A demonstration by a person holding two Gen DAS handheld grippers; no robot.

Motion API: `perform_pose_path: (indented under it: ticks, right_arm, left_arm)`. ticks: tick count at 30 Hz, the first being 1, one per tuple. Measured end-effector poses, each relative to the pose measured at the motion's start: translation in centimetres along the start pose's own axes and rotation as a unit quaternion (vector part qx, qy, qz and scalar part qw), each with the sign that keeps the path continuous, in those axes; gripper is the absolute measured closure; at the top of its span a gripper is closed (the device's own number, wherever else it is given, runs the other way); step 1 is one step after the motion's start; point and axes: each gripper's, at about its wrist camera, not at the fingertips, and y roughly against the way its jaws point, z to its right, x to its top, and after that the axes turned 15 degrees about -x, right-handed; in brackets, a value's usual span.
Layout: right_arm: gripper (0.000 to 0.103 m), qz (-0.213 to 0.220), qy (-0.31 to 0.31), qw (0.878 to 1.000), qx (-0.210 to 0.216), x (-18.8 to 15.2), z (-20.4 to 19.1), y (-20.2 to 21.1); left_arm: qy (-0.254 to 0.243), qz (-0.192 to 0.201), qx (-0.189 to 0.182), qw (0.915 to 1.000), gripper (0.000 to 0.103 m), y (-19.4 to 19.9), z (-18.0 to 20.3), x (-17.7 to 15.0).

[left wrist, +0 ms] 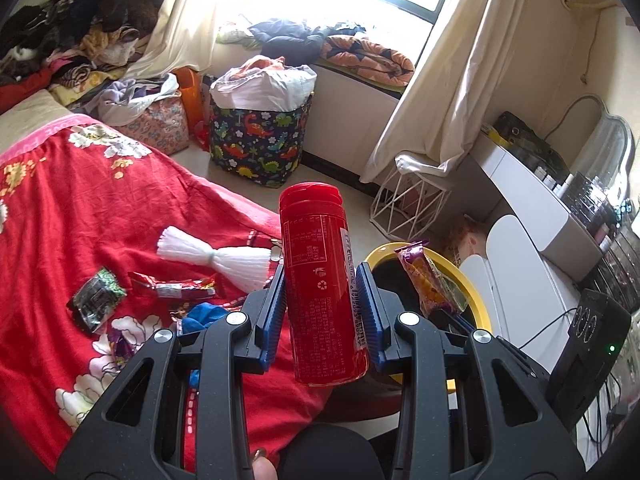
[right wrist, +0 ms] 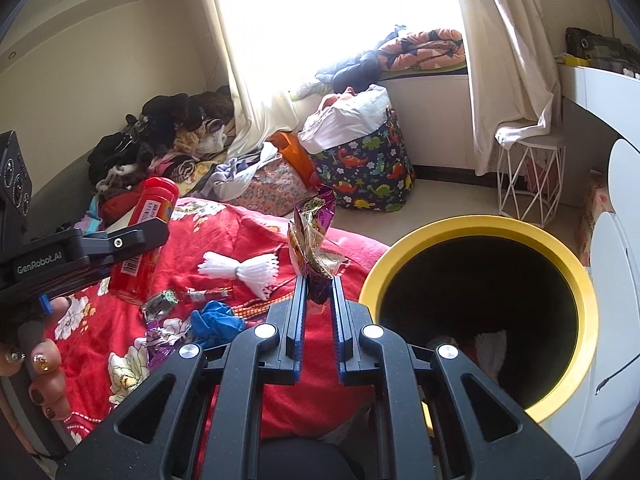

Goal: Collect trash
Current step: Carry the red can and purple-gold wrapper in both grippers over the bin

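Trash lies scattered on the red floral blanket (left wrist: 80, 208) of the bed, and we hold two pieces of it up in the air. Our left claw (left wrist: 320, 280) is clenched on a red canister (left wrist: 320, 280), gripped at mid-body between the blue pads, standing nearly upright with its cap on top. Our right claw (right wrist: 319, 292) is pinched shut on a purple snack wrapper (right wrist: 314, 236), which sticks up crumpled from between the fingers, just left of the yellow-rimmed bin (right wrist: 576, 276). The bin stands beside the bed, its dark inside holding a few pale scraps at the bottom. On the blanket we see a white fringed bundle (left wrist: 214, 258), a blue crumpled glove (right wrist: 216, 320), a red candy wrapper (left wrist: 180, 286) and a dark foil packet (left wrist: 96, 296), all apart from both claws.
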Motion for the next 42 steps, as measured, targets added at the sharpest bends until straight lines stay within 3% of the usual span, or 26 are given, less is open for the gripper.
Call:
perform_pose_path:
  ticks: [42]
  right_arm:
    - [0.091, -0.004, -0.067, 0.994, -0.081, -1.0, 6.2, -0.5]
  left_arm:
    - [-0.059, -0.053, -0.049, 0.9956, 0.075, -5.1, 5.6, -1.2]
